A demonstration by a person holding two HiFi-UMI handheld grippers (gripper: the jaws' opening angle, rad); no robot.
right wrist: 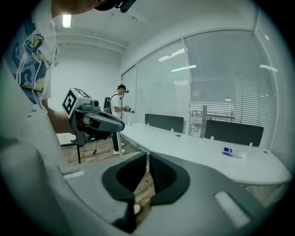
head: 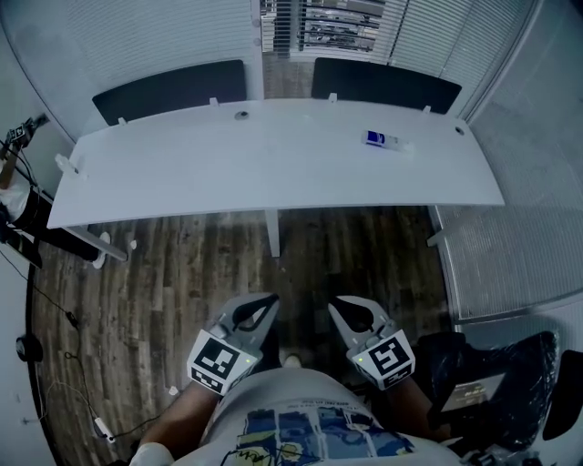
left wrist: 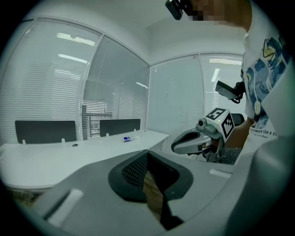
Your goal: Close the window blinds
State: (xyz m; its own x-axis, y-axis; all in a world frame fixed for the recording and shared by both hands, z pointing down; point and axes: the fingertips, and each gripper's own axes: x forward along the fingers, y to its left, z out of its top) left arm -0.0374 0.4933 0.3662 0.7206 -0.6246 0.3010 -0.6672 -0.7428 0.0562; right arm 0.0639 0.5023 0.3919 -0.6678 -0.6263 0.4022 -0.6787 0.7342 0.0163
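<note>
White desk (head: 273,173) stands between person & window blinds (head: 328,23), whose open-slat section lies straight ahead, slightly R of centre. L gripper (head: 269,304) & R gripper (head: 336,307) sit low at waist, jaws shut, holding nothing; R looks nearer.

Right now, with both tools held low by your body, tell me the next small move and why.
Probably step round the white desk toward the window. The left tool and right tool are both shut and empty, low in front of the body. The desk lies between them and the blinds, whose middle section has its slats open.
</note>
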